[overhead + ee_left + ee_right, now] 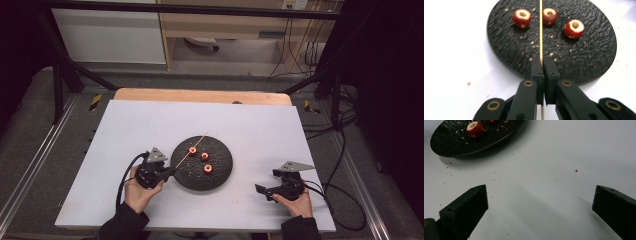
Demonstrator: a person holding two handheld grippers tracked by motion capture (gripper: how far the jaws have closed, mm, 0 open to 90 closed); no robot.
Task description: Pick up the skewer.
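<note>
While the left gripper [543,65] pinches a thin wooden skewer [540,30] between jaws pressed tight together, the stick reaches out over a round black plate [596,57] near the middle of the white table [150,125]. Three cored red fruits [573,28] lie on the plate. Well apart, the right gripper [540,202] rests low, its jaws spread wide over bare tabletop.

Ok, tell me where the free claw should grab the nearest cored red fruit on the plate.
Probably across the round red sides of the fruit, coming from above over the plate rim. Its cored hole faces up, so leave that clear. The right claw is open.
</note>
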